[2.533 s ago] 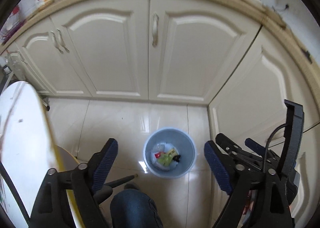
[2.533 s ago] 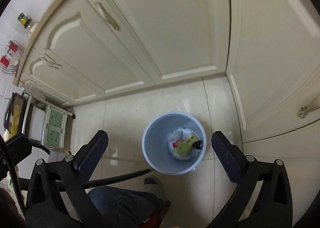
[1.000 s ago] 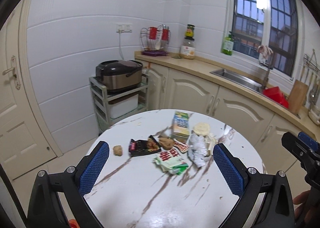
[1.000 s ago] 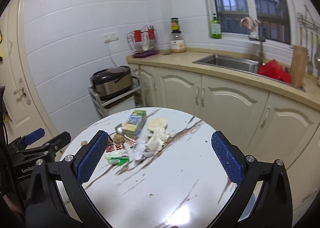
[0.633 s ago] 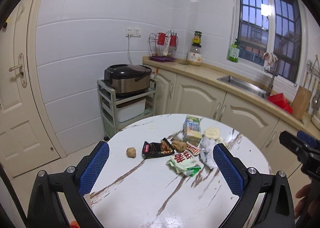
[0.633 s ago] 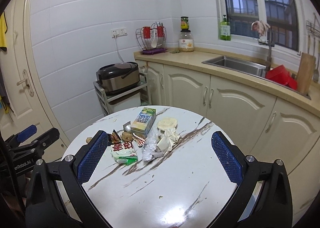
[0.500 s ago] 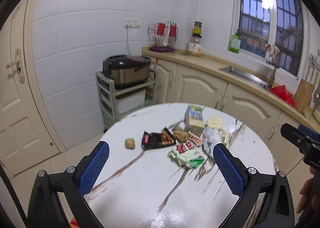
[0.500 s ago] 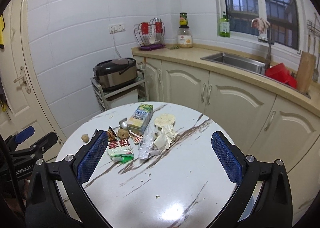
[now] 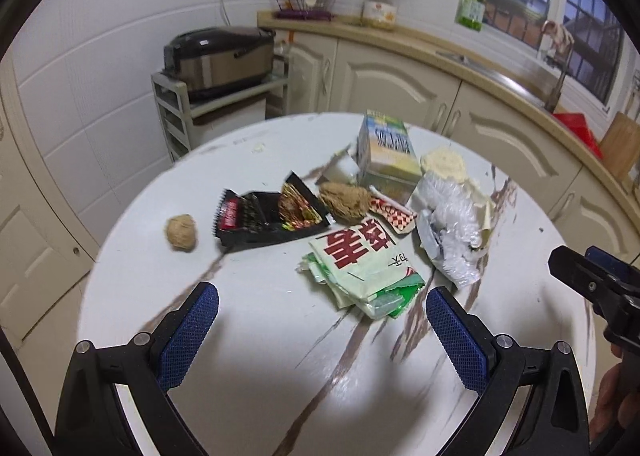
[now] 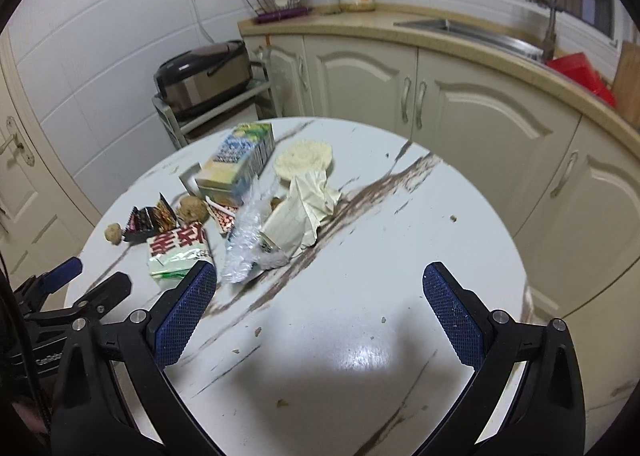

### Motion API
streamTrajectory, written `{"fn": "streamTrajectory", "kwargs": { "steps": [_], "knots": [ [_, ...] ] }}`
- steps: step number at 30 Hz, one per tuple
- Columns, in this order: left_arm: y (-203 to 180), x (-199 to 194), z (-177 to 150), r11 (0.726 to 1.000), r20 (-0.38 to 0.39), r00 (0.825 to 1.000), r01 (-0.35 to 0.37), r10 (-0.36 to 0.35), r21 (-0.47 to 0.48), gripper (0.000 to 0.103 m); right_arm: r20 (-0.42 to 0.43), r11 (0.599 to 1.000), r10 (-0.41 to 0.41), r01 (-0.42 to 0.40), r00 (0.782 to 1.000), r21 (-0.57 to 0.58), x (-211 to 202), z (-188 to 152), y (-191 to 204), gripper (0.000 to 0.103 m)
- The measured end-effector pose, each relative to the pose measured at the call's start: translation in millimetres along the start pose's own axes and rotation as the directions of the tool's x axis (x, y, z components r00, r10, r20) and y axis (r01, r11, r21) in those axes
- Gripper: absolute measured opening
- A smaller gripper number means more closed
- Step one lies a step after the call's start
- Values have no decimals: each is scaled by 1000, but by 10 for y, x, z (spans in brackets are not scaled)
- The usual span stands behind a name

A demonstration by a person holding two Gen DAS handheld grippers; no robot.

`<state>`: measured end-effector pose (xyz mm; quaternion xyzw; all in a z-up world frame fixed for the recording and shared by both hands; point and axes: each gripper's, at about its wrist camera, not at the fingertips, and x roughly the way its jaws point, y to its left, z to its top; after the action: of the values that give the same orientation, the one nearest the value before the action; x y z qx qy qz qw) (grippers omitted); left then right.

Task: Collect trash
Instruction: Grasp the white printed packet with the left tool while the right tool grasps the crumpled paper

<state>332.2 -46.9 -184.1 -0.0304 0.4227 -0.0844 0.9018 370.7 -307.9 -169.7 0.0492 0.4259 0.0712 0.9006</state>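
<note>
Trash lies in a cluster on the round white marble table (image 9: 248, 336) (image 10: 400, 256). It includes a green-and-white packet with red characters (image 9: 362, 262) (image 10: 178, 250), a black snack wrapper (image 9: 264, 218) (image 10: 150, 220), a milk carton (image 9: 386, 154) (image 10: 238, 164), crumpled clear plastic (image 9: 450, 228) (image 10: 250, 232), a cream paper wrapper (image 10: 300, 212), a flat round cracker (image 10: 304, 158) and brown crumpled balls (image 9: 182, 232) (image 9: 344, 202). My left gripper (image 9: 322, 328) hovers open just short of the green packet. My right gripper (image 10: 318, 310) hangs open over bare table, the trash ahead to its left.
Cream cabinets (image 10: 460, 104) and a counter with a sink (image 10: 472, 34) curve behind the table. A rice cooker (image 9: 218, 56) sits on a small rack at the back left. A door (image 10: 24, 176) is at far left. Crumbs dot the tabletop.
Both grippers swung up from the bin on the floor to the table, then moved closer and lower toward the trash. Both stayed open.
</note>
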Motion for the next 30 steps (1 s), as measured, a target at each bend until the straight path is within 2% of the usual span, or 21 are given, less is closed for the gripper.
{"fn": "streamTrajectory", "kwargs": {
  "steps": [4,8,9,13,14,15,22,24,28,30],
  "knots": [
    [-55,414,182,1000,-54,998,-11,11,-2,100,-38,1000,14,-14,999,-2,211,7,-43,103],
    [-68,702,375,1000,-82,996,17,-19,-19,89,-57,1000,21,-21,998,7,340,33,-84,103],
    [-76,743,437,1000,-73,997,22,-23,-16,82,-60,1000,26,-26,998,9,366,40,-91,103],
    [-86,912,595,998,-55,997,61,-61,-13,68,-76,999,47,-46,996,14,461,54,-74,103],
    [-75,936,629,997,-52,996,74,-75,-14,62,-79,999,52,-51,996,15,471,54,-61,103],
    [-66,956,666,995,-50,993,103,-104,-15,46,-83,998,65,-64,994,15,487,47,-45,103],
    [97,1005,749,991,-27,990,134,-135,-16,38,-94,991,130,-128,987,25,514,17,70,100],
    [140,944,634,991,-19,991,133,-134,-13,37,-100,991,132,-131,986,18,530,-2,120,98],
    [287,957,665,991,-14,991,134,-135,-25,37,-94,991,128,-124,987,42,566,-9,125,96],
    [327,838,498,991,-9,991,131,-132,-25,36,-79,991,116,-110,990,79,575,27,51,96]
  ]
}}
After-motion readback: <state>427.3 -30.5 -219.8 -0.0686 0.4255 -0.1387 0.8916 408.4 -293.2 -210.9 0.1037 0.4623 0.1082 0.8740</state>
